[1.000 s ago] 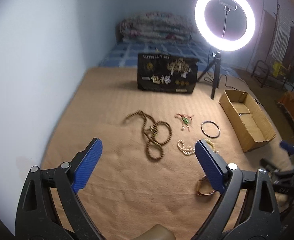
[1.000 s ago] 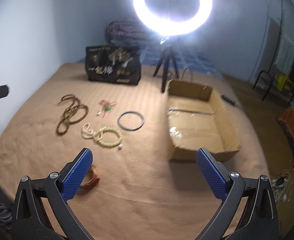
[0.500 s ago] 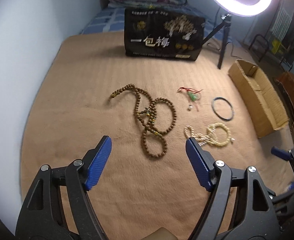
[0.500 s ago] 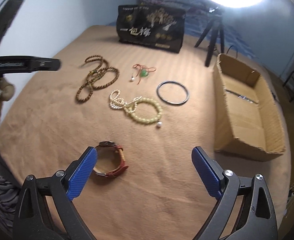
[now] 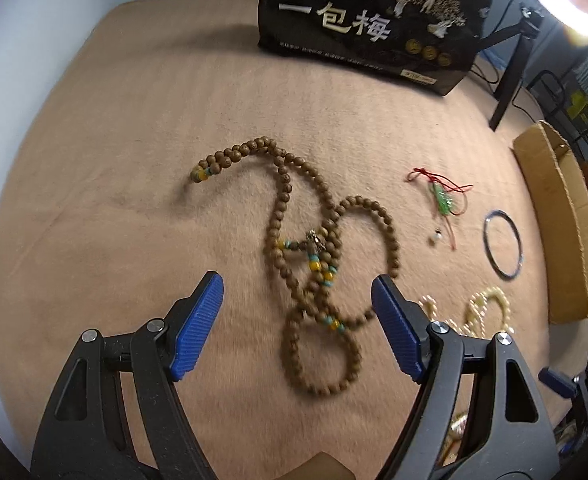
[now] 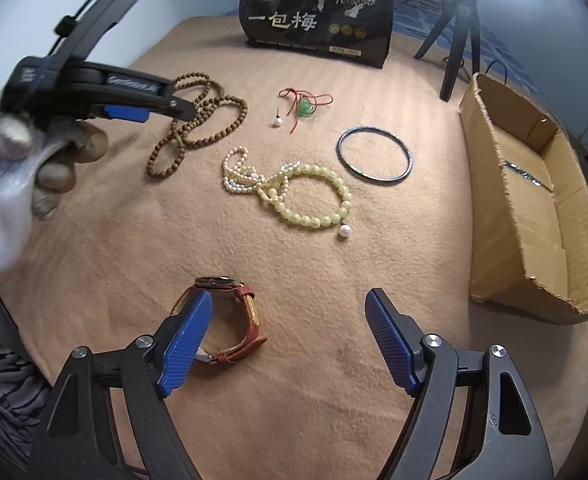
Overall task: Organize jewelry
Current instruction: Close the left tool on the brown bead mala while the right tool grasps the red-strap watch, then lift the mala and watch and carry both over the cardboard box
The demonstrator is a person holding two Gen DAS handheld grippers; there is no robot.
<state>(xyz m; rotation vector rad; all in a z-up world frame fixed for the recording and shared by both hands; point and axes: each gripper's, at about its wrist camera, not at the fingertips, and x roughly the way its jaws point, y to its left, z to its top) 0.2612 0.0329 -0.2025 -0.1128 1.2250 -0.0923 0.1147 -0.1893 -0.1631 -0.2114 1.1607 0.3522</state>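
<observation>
- Brown wooden bead necklace (image 5: 314,264) lies tangled on the tan blanket (image 5: 133,160), under the open, empty left hand-held gripper (image 5: 298,312).
- Right hand-held gripper (image 6: 289,324), jaws just narrowing yet empty, hovers beside the red-strapped watch (image 6: 237,320).
- Risk: pinching one loop could drag the tangle.

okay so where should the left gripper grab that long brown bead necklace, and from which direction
Grip the brown bead necklace at its tangled middle by the yellow beads, where several strands cross, coming straight down from above. It lies flat on the tan blanket, and the open left hand-held gripper already straddles it.
</observation>
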